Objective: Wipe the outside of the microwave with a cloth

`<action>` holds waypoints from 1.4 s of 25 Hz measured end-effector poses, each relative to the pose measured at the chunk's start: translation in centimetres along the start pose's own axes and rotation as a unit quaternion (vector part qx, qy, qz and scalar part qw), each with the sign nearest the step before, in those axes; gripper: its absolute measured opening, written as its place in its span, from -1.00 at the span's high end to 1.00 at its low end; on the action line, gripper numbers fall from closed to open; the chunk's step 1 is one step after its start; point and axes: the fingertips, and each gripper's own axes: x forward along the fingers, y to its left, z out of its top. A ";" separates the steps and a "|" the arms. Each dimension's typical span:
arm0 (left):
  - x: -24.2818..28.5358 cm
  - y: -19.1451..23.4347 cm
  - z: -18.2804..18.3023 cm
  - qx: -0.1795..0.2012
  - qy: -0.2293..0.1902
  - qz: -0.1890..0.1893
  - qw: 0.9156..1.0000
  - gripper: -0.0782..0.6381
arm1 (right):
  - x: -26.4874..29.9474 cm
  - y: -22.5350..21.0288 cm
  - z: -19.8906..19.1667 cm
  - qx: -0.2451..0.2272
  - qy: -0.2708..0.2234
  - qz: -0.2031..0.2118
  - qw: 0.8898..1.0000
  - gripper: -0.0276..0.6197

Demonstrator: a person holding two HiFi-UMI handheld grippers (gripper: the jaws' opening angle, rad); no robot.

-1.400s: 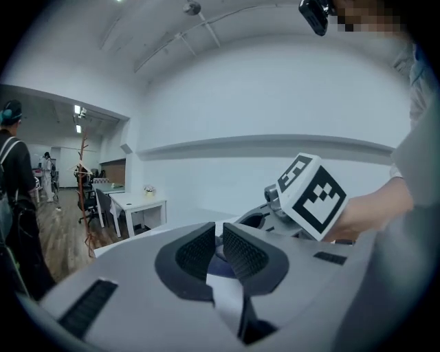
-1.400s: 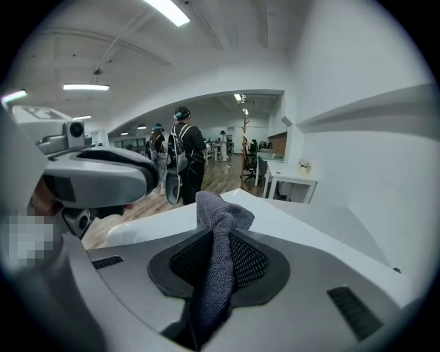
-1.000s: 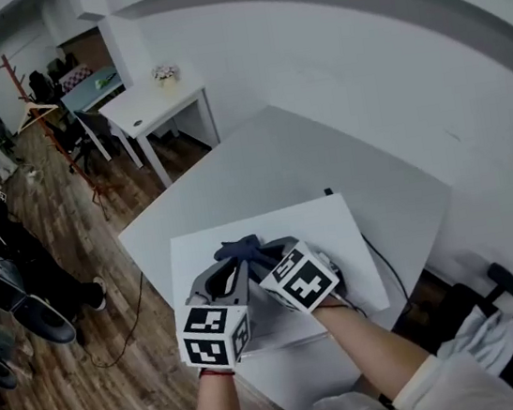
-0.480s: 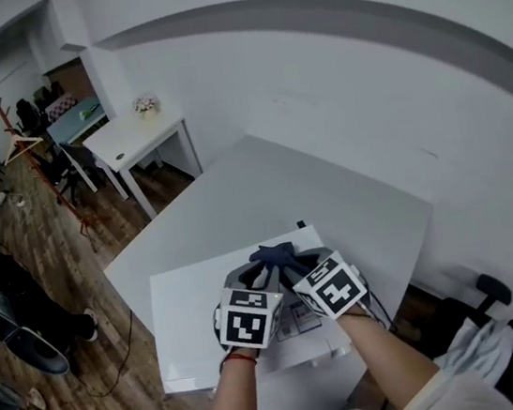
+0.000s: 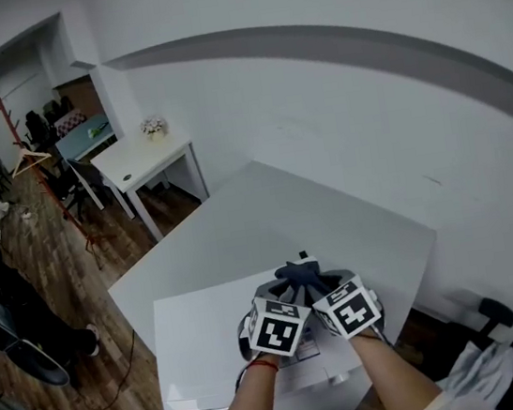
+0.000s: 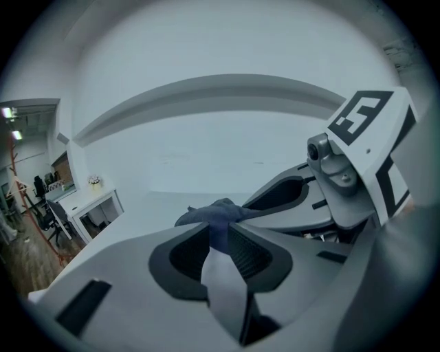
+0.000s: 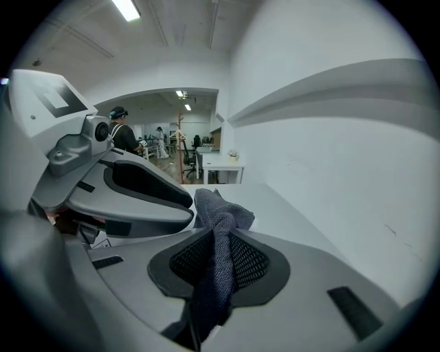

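Note:
The white microwave [image 5: 200, 340] stands on a white table [image 5: 240, 221], and I see only its flat top. Over its far right part both grippers sit side by side. A dark blue cloth [image 5: 299, 271] bunches at their tips. My right gripper [image 5: 321, 282] is shut on the cloth [image 7: 220, 213], which fills the whole slot of that gripper [image 7: 218, 237]. My left gripper [image 5: 283, 290] has just been opening. A fold of the cloth [image 6: 216, 210] lies between its tips [image 6: 218, 230], with a pale gap showing behind it. The right gripper's jaw [image 6: 295, 199] lies close alongside.
A white wall with a grey band runs close behind the table. A small white desk [image 5: 150, 153] with a flower pot and a red coat rack [image 5: 39, 173] stand at the far left on wooden floor. A dark chair [image 5: 490, 318] is at the lower right.
Both grippers have moved together to the right along the microwave's top, carrying the cloth. The left gripper has drawn in close beside the right one.

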 end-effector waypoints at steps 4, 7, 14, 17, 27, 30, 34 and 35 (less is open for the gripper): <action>1.5 -0.6 0.1 0.009 0.020 -0.007 1.000 0.58 | -0.2 -1.3 -0.2 0.025 -0.004 -0.023 0.999 0.65; 2.3 -0.3 0.3 0.001 0.025 -0.007 1.000 0.58 | 0.3 -2.0 -0.1 0.042 -0.005 -0.027 0.999 0.65; 3.0 1.2 -0.6 -0.012 0.046 -0.007 0.999 0.58 | 1.7 -1.7 0.3 0.060 0.005 -0.020 0.998 0.65; 2.5 2.0 -1.1 -0.007 0.051 -0.003 0.999 0.58 | 2.3 -0.9 0.7 0.060 0.007 -0.014 0.998 0.65; -0.1 5.5 -3.5 -0.029 0.057 0.023 0.998 0.58 | 4.5 3.9 3.2 0.030 0.019 0.045 0.998 0.65; -1.5 7.3 -4.4 -0.042 0.055 0.035 0.997 0.58 | 5.5 6.1 4.0 0.019 0.021 0.060 0.998 0.65; -3.8 10.4 -6.3 -0.052 0.062 0.062 0.995 0.58 | 7.0 9.4 5.2 0.002 0.021 0.084 0.996 0.65; -4.5 11.3 -6.8 -0.058 0.063 0.069 0.994 0.58 | 7.5 10.3 5.6 -0.002 0.021 0.090 0.996 0.65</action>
